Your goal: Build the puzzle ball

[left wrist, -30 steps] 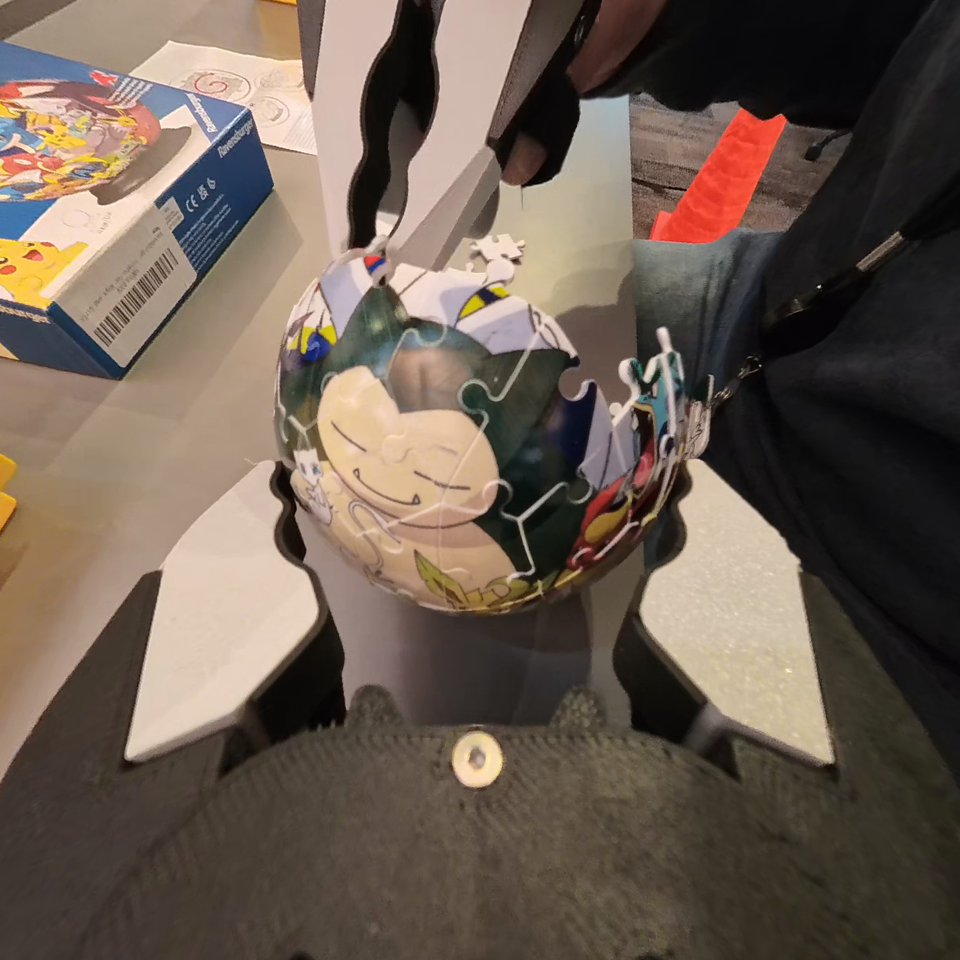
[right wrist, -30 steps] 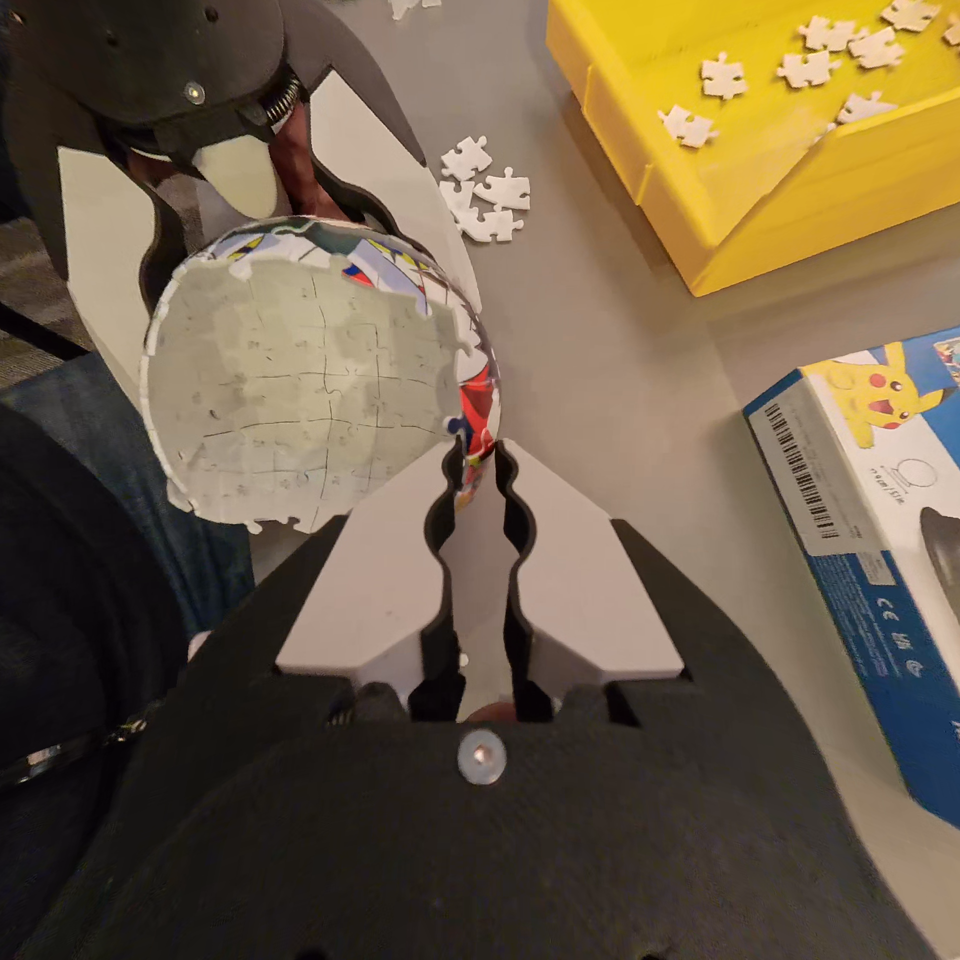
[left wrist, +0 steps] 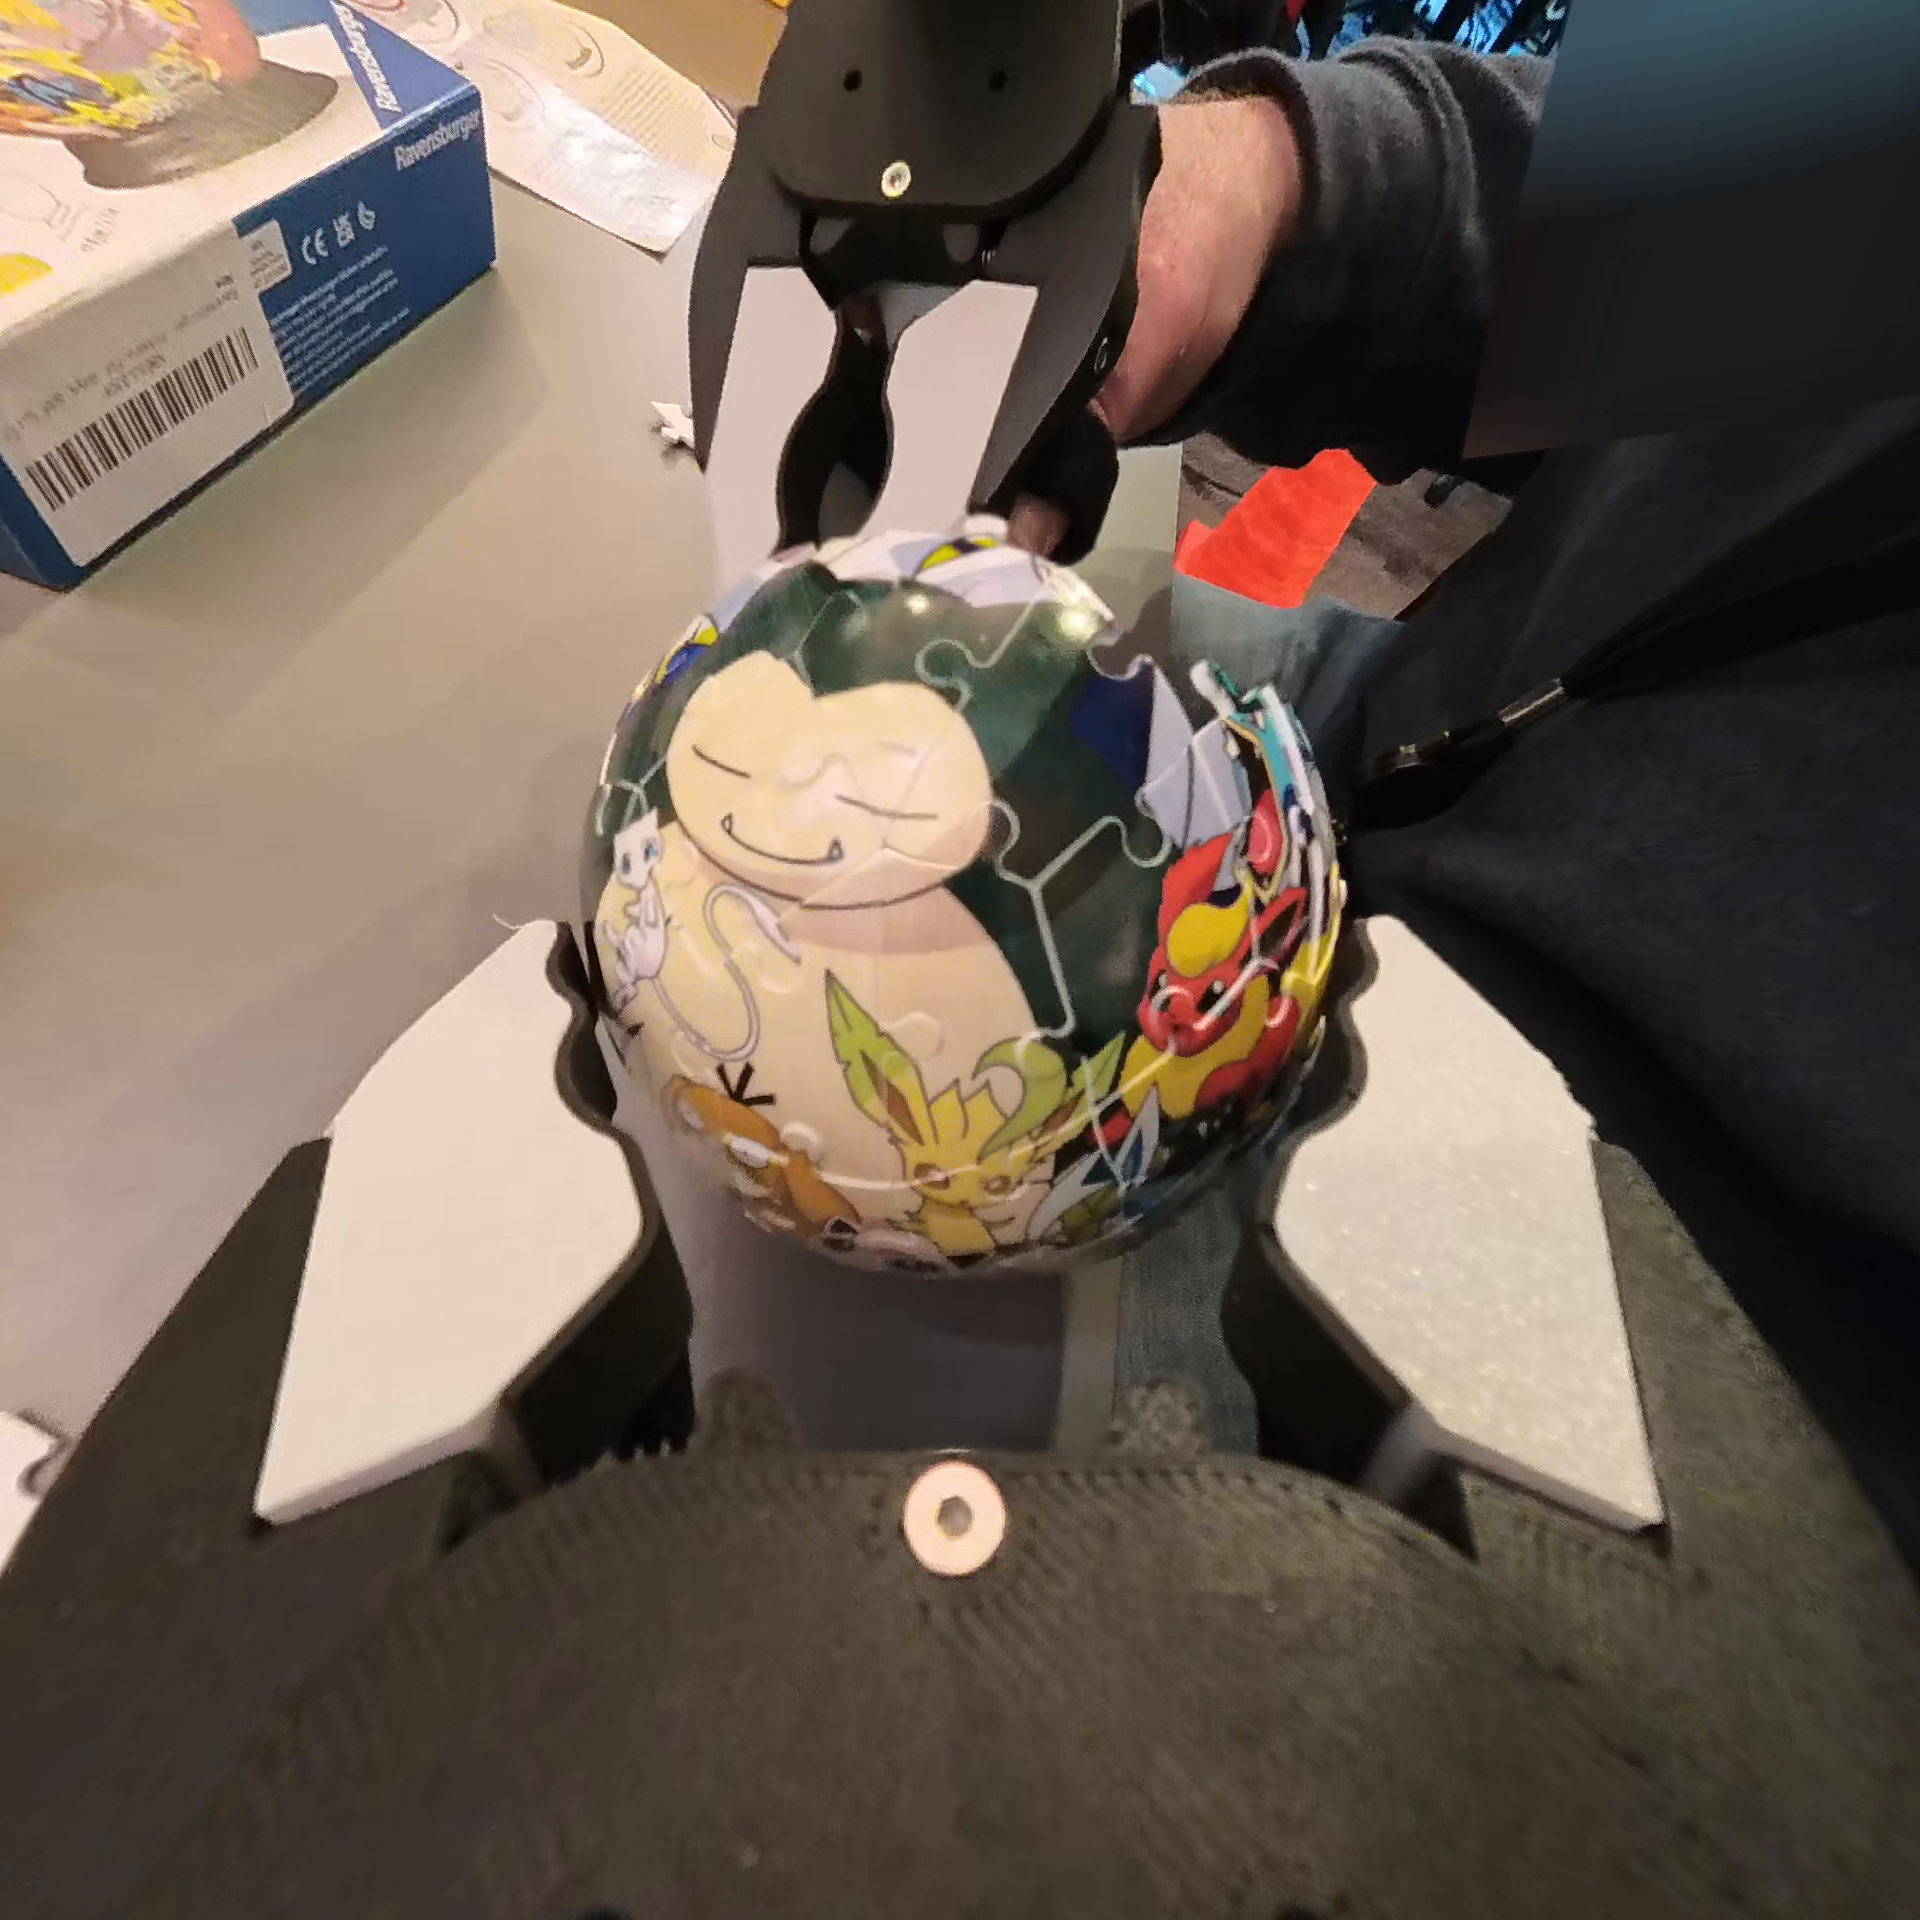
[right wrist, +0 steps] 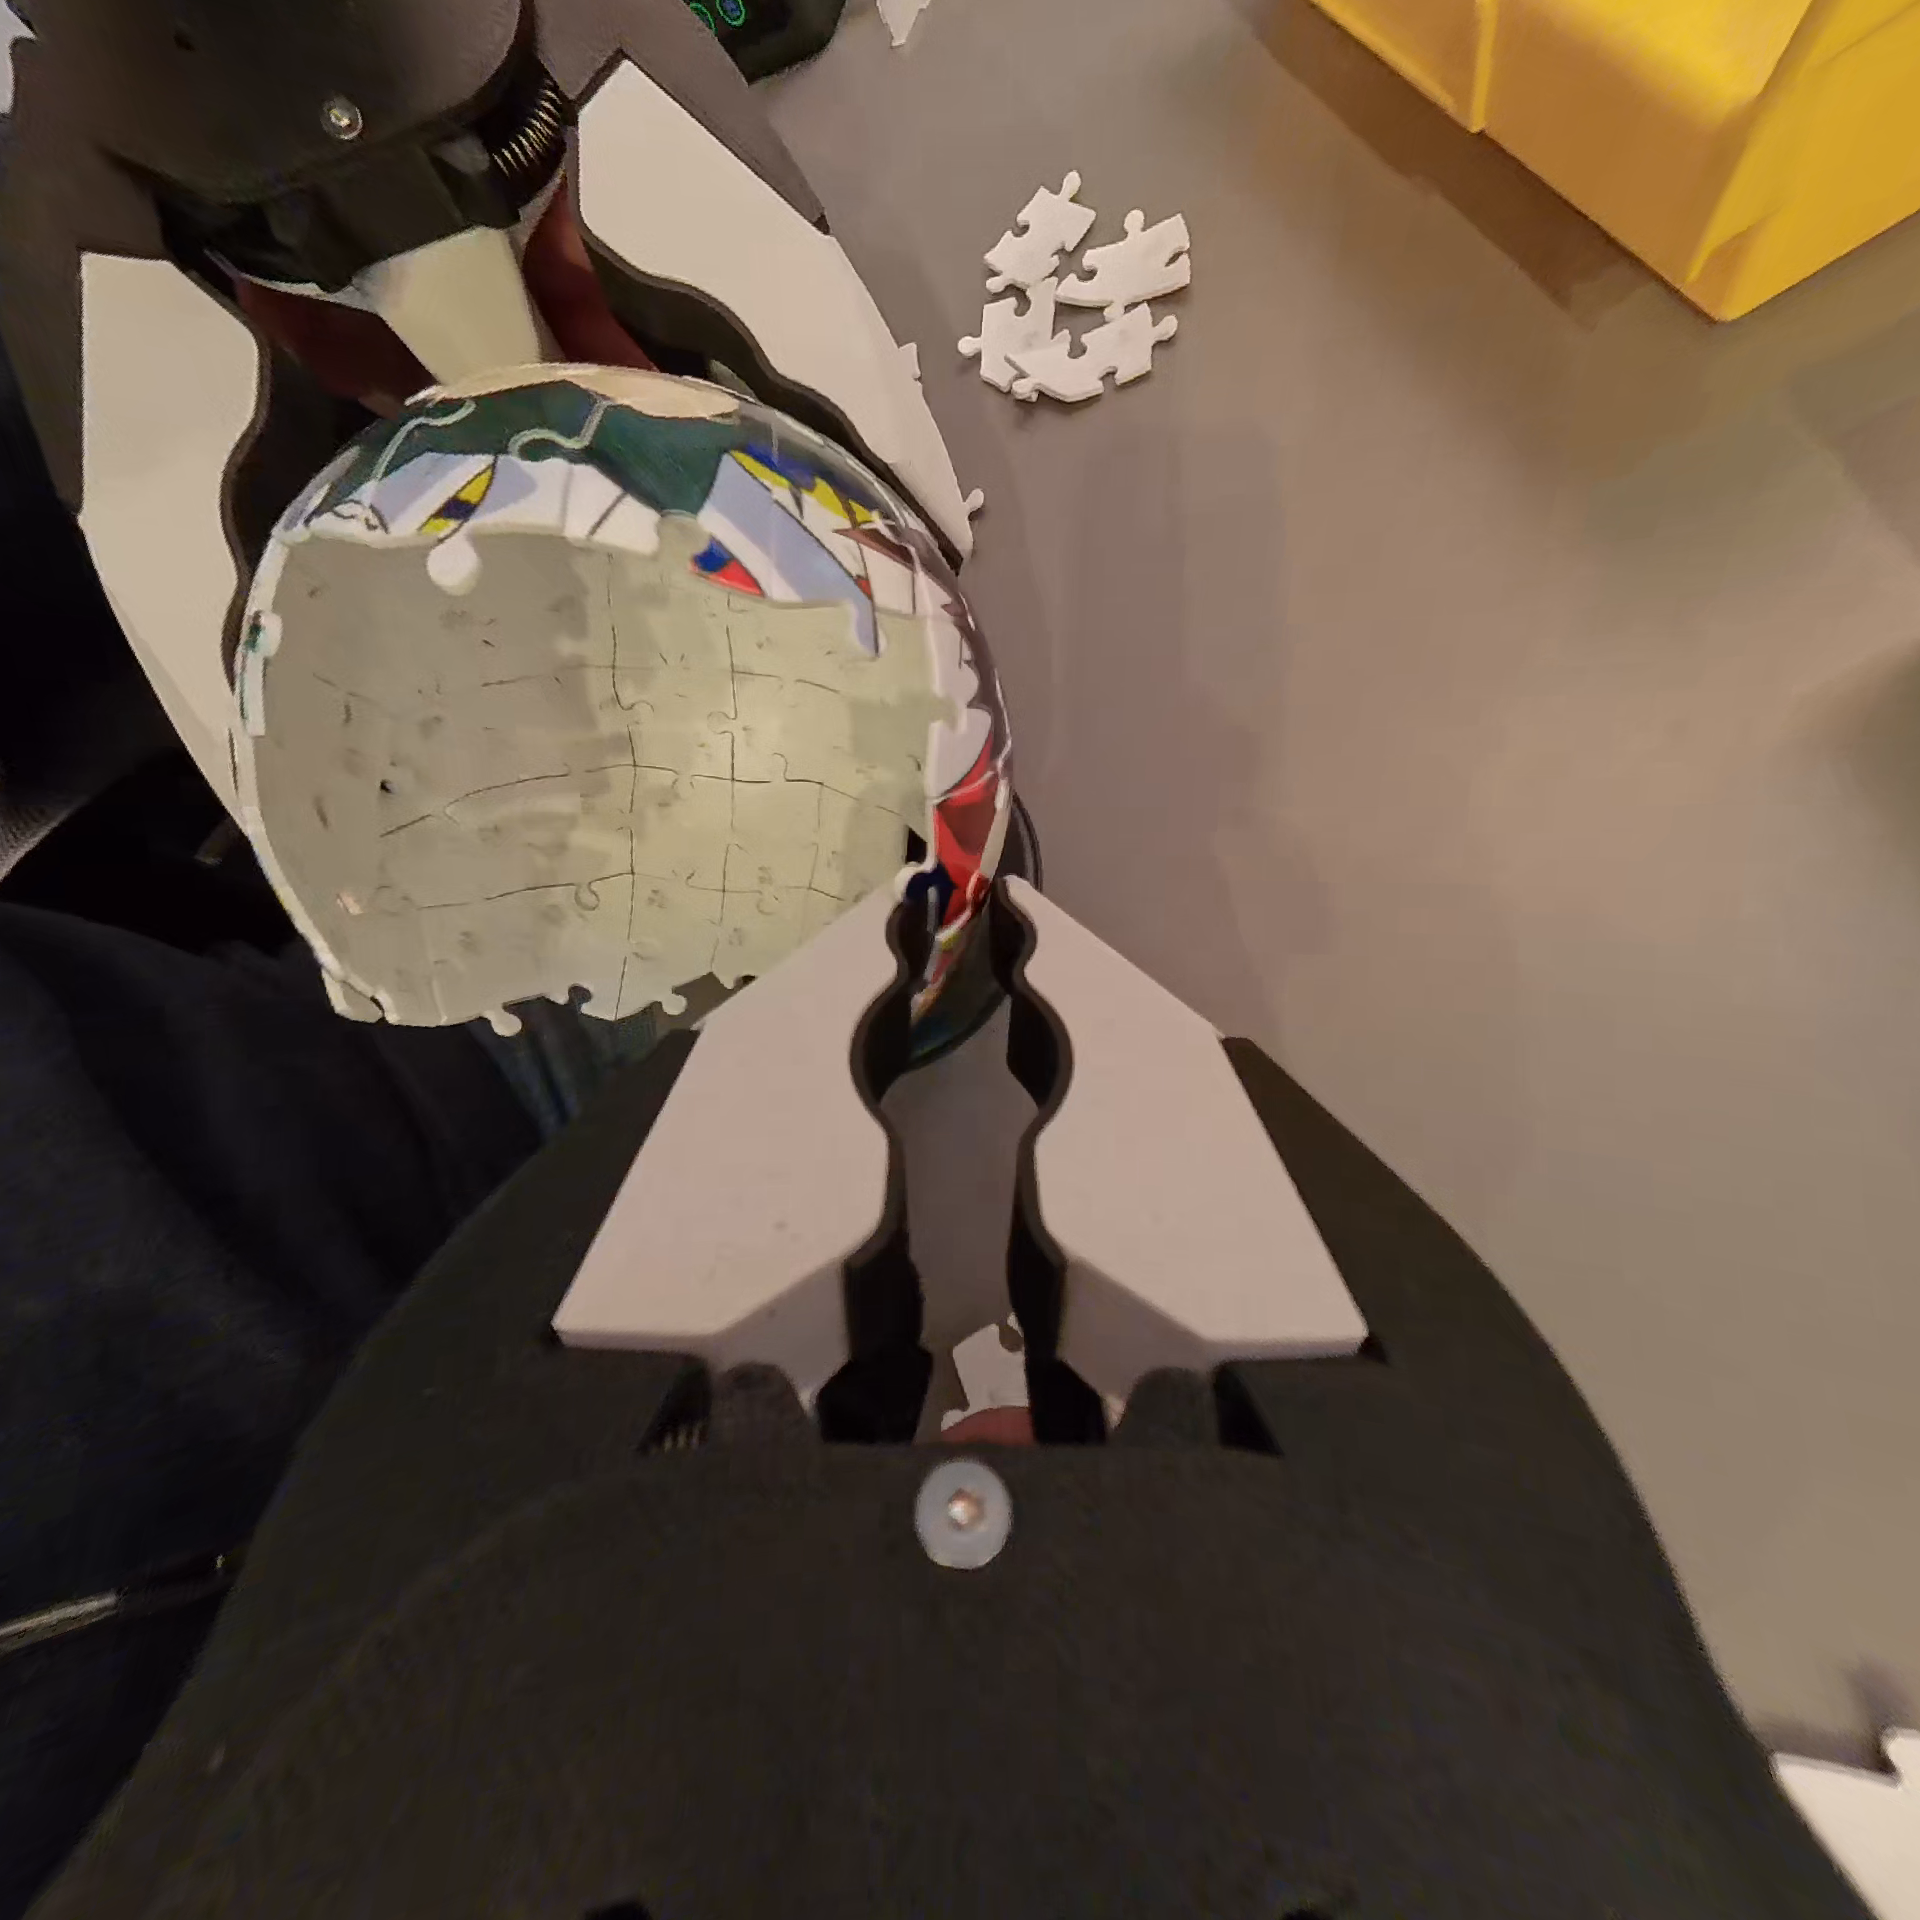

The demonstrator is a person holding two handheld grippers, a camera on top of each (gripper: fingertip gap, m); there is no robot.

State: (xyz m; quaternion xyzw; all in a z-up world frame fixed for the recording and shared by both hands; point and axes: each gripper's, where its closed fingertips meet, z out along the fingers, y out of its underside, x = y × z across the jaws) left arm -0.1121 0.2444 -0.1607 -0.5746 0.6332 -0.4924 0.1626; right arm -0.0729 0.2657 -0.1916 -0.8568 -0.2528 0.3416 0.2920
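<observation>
Puzzle ball (left wrist: 961, 914) now tipped upward, cradled in left gripper (left wrist: 961, 1039) | right gripper (right wrist: 951, 914) pinches its open rim, apparently seating a piece | shell remains incomplete

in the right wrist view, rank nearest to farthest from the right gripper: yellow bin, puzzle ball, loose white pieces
1. puzzle ball: its rim sits between the right gripper fingertips.
2. loose white pieces: on the table ahead, slightly right.
3. yellow bin: far upper right corner.
</observation>
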